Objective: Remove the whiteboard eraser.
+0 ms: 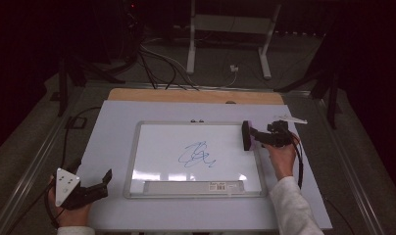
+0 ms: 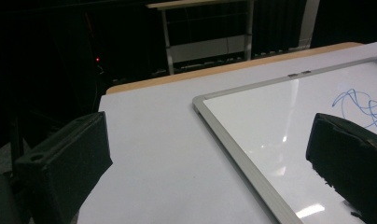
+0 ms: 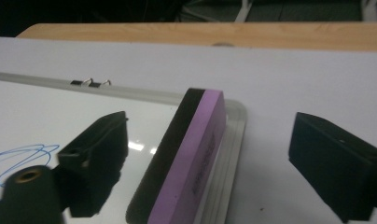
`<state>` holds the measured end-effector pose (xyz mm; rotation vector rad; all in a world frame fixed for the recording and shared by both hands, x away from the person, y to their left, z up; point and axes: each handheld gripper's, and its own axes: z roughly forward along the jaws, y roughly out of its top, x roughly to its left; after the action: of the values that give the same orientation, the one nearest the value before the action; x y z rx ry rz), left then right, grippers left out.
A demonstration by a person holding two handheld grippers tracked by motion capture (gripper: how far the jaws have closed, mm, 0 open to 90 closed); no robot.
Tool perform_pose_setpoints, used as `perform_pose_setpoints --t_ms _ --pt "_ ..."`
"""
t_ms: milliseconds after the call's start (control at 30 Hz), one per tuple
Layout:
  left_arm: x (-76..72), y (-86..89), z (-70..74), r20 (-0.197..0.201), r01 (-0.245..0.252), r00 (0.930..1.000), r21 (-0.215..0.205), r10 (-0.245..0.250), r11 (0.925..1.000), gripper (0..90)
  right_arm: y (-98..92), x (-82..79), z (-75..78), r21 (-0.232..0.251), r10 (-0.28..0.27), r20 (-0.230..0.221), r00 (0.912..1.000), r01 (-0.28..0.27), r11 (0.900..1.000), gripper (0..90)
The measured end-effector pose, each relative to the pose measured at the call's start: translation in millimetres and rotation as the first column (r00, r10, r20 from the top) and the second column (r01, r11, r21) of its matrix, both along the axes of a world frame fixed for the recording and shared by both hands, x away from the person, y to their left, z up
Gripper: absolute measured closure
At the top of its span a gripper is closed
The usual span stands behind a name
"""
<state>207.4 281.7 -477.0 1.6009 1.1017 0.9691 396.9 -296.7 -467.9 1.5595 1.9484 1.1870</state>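
Straddling the eraser (image 3: 186,158) — right tool (image 3: 205,158) unclamped

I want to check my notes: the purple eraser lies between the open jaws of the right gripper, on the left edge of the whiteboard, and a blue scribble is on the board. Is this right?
One detail is wrong. The eraser lies on the right edge of the whiteboard, not the left, as the high view shows. The rest holds: it sits between the open jaws of the right gripper, and the blue scribble is on the board.

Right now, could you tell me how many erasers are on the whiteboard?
1. The eraser stands on edge at the whiteboard's right rim, between the right gripper's open jaws, right of the blue scribble. No others show.
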Motion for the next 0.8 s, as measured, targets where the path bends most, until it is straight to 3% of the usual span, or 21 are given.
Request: perform_pose_setpoints --t_ms 200,800 --pt "0.4 0.7 0.0 0.003 -0.004 1.0000 -0.007 0.004 1.0000 0.6 3.3 4.7 -7.0 0.006 -0.007 -0.039 0.9992 0.007 1.000 29.7" --pt "0.3 -0.7 0.9 0.007 -0.004 1.0000 -0.003 0.004 1.0000 0.7 6.4 12.6 -16.1 0.044 -0.013 -0.111 0.9937 0.018 0.999 46.9"
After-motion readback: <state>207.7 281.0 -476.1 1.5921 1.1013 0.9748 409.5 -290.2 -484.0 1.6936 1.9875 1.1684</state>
